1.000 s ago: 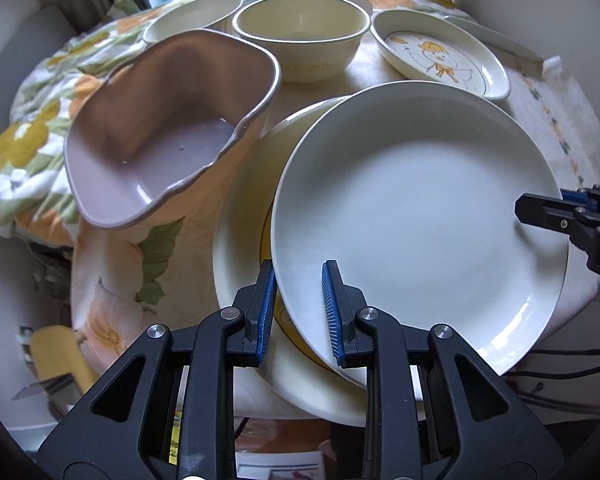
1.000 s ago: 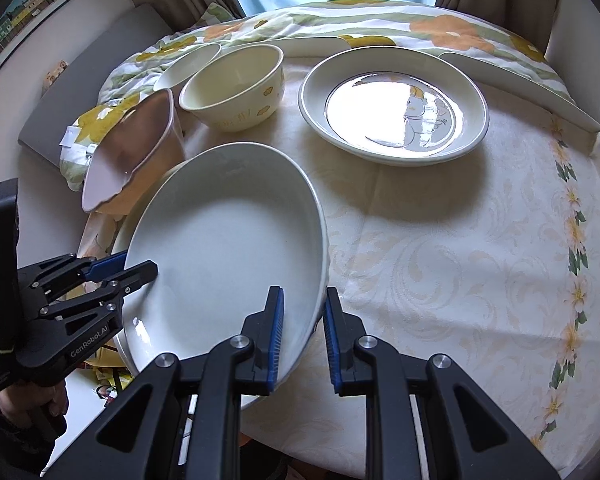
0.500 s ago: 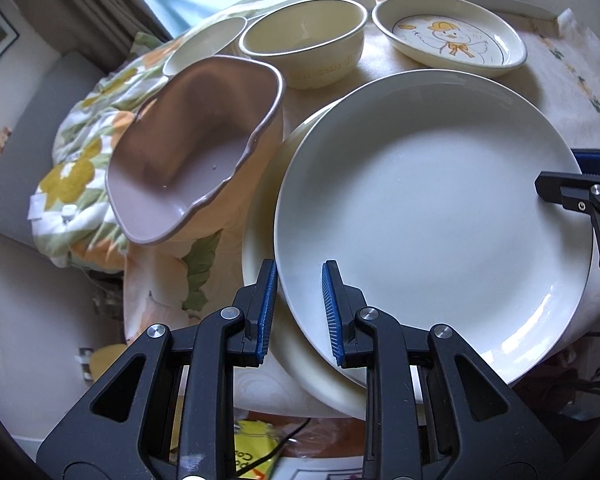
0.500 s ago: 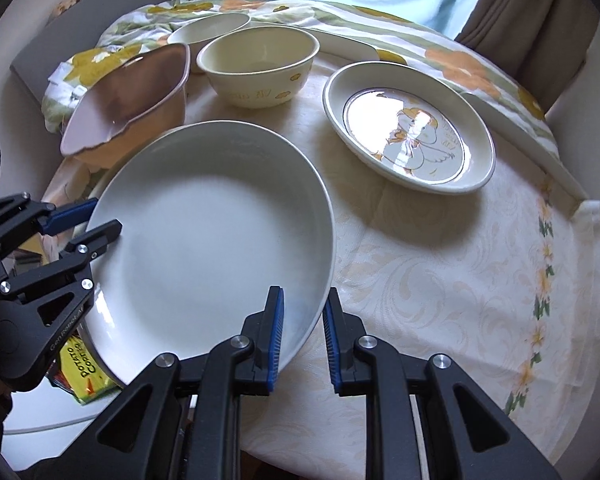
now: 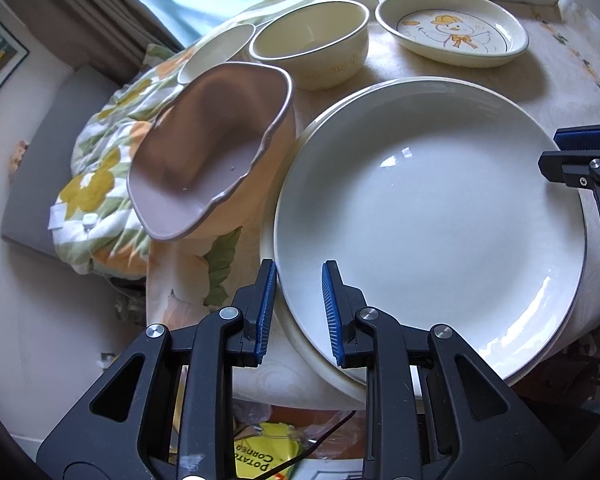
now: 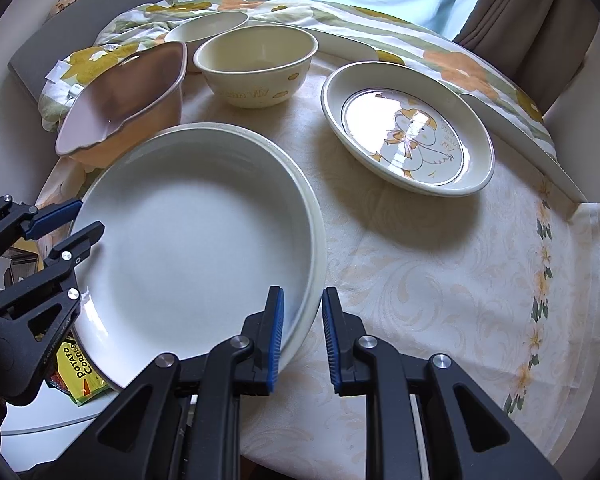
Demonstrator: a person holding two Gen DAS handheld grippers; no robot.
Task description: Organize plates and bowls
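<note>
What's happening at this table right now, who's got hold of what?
A person holds two grippers clamped on opposite edges of the white plate: the left gripper on its near-left rim, the right gripper on the far side. The plate sits over a cream plate below, nearly nested. Untouched on the tablecloth are the pink bowl, cream bowl, a smaller bowl behind, and the duck plate.

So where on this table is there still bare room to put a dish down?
The bare tablecloth right of the white plate, in front of the duck plate. It is crowded on the far left, around the cream bowl and pink bowl.
</note>
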